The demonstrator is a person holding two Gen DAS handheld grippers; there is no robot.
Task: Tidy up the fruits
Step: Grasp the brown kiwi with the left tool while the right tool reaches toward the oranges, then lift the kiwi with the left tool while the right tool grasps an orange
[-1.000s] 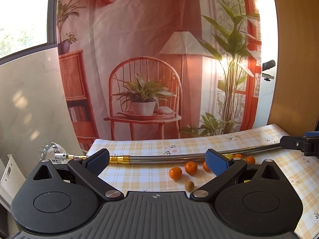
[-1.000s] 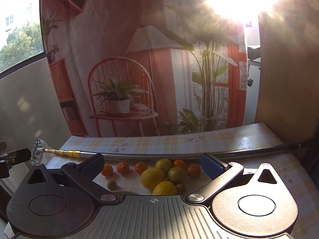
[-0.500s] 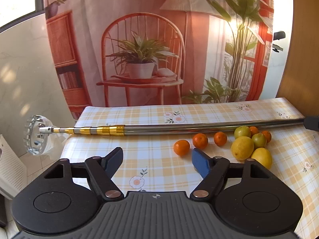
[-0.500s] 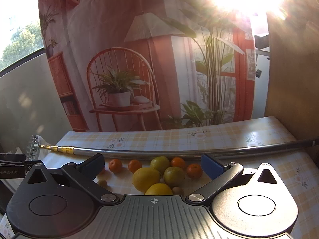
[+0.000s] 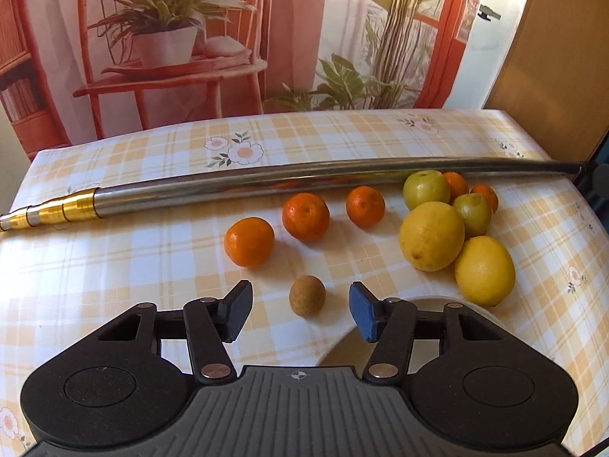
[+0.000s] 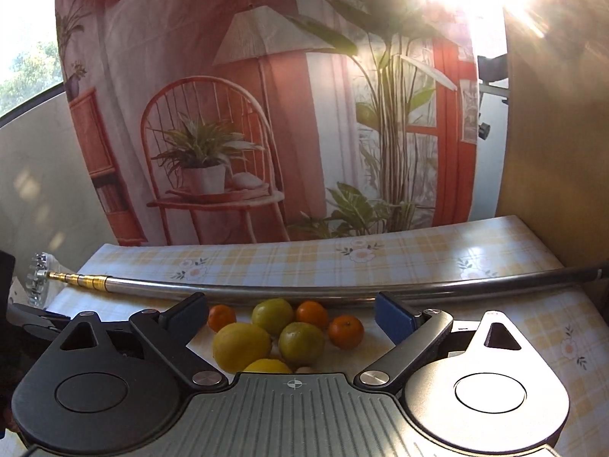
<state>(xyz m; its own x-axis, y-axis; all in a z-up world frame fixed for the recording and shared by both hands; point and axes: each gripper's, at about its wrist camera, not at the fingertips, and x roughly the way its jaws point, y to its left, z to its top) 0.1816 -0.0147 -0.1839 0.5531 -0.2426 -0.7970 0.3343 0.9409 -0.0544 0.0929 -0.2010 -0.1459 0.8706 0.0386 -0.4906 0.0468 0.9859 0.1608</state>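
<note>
— Checked worktop (image 5: 114, 266): anything sorted?
— Nothing; all fruits loose beside the pole (image 5: 266, 182). Left gripper (image 5: 300, 310) gapes around 1 small brown fruit (image 5: 307, 295); right gripper (image 6: 291, 314) open, empty.

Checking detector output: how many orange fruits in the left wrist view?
5: three in a row below the pole, two partly hidden behind the green fruits. More may be hidden.

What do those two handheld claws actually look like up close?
Both look alike: a ribbed grey base with a small crosshair mark, two rounded black housings with round caps, and black linkage arms with silver pivots. The left claw and right claw each have one blue and one dark finger pad. No cables or sleeves show.
</note>
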